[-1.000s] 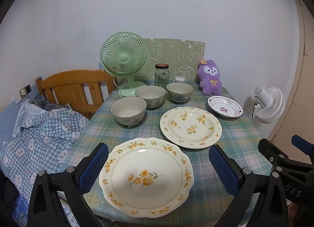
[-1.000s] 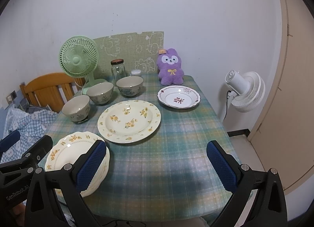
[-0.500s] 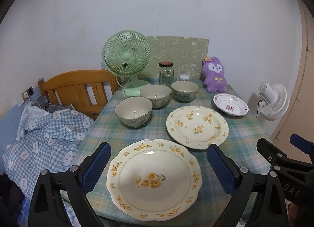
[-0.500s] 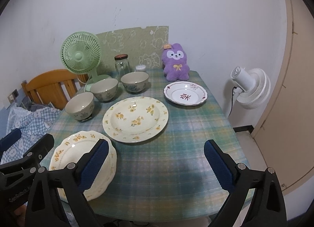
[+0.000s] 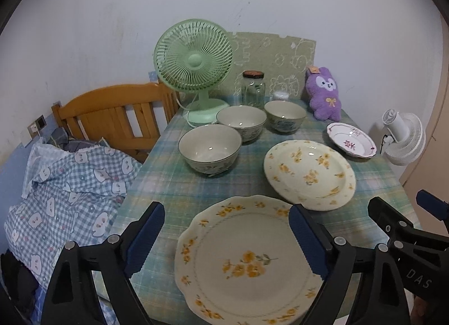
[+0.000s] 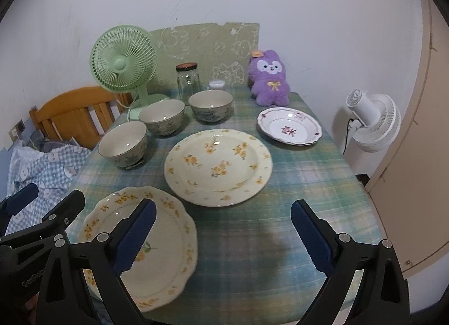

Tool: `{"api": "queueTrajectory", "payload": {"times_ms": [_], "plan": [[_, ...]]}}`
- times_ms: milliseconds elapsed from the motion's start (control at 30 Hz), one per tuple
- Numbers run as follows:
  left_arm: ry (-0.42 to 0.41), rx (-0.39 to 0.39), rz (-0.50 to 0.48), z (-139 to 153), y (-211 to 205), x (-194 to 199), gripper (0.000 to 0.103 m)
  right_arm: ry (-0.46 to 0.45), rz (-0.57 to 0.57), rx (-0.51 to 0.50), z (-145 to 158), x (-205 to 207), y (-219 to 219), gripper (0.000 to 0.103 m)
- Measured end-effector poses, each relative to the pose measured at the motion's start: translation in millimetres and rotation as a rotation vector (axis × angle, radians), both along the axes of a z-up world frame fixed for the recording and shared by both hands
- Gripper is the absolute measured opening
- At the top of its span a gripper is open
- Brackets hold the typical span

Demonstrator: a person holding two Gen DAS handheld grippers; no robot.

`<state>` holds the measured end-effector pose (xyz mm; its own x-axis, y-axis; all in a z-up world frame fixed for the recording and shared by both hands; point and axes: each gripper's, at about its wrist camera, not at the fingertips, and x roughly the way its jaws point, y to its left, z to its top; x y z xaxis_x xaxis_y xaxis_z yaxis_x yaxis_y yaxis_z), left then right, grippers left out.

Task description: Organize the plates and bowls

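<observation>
A scalloped plate with yellow flowers (image 5: 247, 263) (image 6: 157, 246) lies at the table's near left edge. My left gripper (image 5: 224, 238) hovers over it with its jaws closing; its right finger (image 5: 306, 238) overlaps the rim, and no pad presses on the plate. Behind it sits a round deep plate with yellow flowers (image 5: 308, 173) (image 6: 219, 165), and a small white plate with a red pattern (image 5: 350, 139) (image 6: 289, 125) lies farther right. Three grey-green bowls (image 5: 210, 148) (image 5: 241, 121) (image 5: 284, 116) stand in a diagonal row at the left. My right gripper (image 6: 224, 229) is open above bare tablecloth.
The plaid-covered table (image 6: 280, 212) carries a green desk fan (image 5: 193, 69), a glass jar (image 5: 253, 89) and a purple plush toy (image 5: 325, 92) at its back edge. A white fan (image 6: 373, 125) stands beyond the right side. A wooden headboard (image 5: 112, 111) and checked bedding (image 5: 67, 184) lie left.
Both grippers have come closer to the table and shifted left. The scalloped plate now sits toward the left gripper's right finger. The left jaws have narrowed a little.
</observation>
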<state>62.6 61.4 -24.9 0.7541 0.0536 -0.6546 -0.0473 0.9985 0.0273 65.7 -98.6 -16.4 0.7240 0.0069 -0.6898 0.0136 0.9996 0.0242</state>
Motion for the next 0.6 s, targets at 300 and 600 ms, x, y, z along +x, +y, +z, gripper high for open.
{"api": "queueTrajectory", "payload": {"times_ms": [300,600], "plan": [[0.072,0.011,-0.041,-26,21,24,0.084,0.062,-0.022,-0.012,-25,22,27,0.094],[0.178,0.007,-0.061,-56,34,37,0.082,0.157,-0.026,-0.02,-61,36,48,0.088]]}}
